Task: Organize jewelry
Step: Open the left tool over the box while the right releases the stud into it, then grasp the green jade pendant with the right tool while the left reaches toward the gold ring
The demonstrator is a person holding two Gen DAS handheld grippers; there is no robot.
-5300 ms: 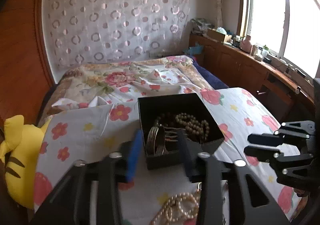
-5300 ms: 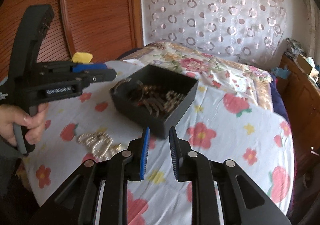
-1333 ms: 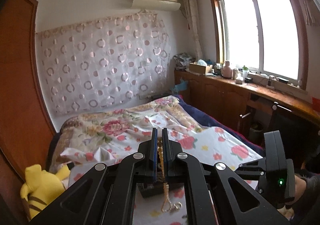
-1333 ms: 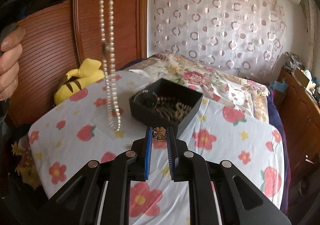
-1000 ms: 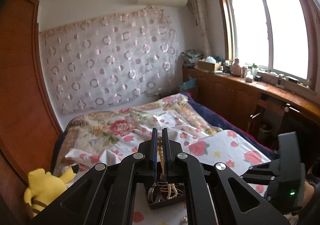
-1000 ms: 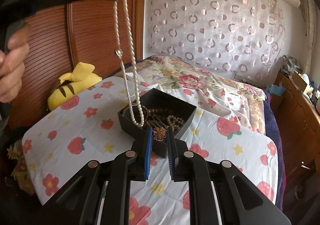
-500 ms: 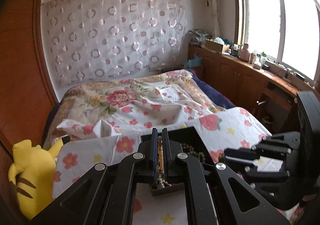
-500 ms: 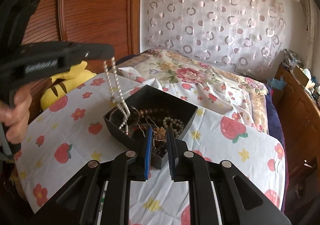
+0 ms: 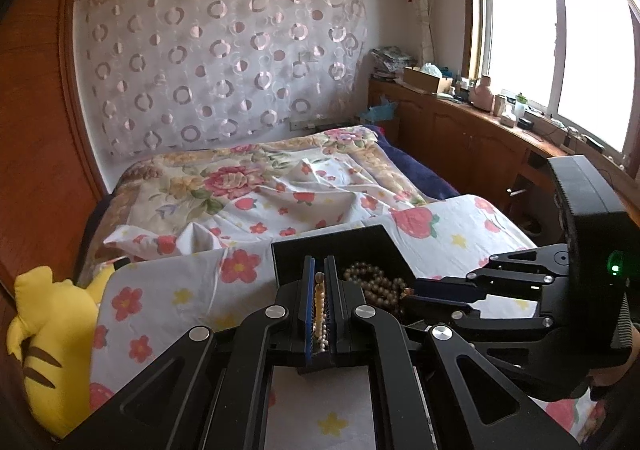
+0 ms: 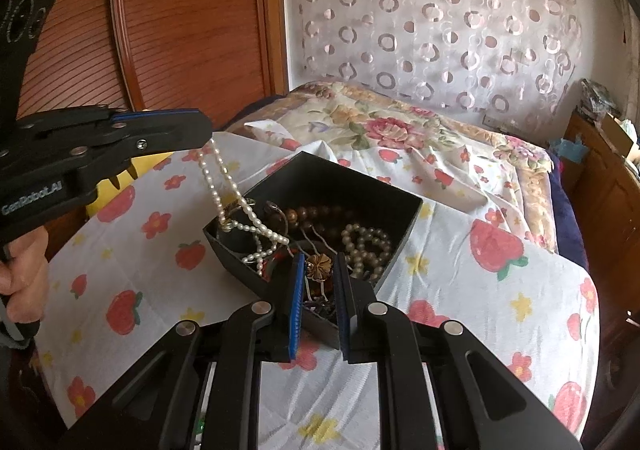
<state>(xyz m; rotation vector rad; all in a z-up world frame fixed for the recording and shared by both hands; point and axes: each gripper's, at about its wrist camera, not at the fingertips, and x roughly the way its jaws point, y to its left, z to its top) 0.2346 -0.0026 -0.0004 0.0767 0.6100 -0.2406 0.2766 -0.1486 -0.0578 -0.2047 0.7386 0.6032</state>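
I've got the bed (image 10: 460, 138) under a floral quilt, white strawberry-and-flower sheet (image 10: 480, 290) spread over its near end, open black box (image 10: 404, 222) sitting directly on that sheet, yellow plush toy (image 9: 52, 346) lying at the sheet's left edge

The left gripper (image 9: 319, 282) points downward, its jaws closed on a pearl necklace (image 10: 224, 186). A hand (image 10: 22, 274) grips its handle. The right gripper (image 10: 319, 270) points downward, jaws nearly closed, clamping a gold flower ornament (image 10: 319, 265).
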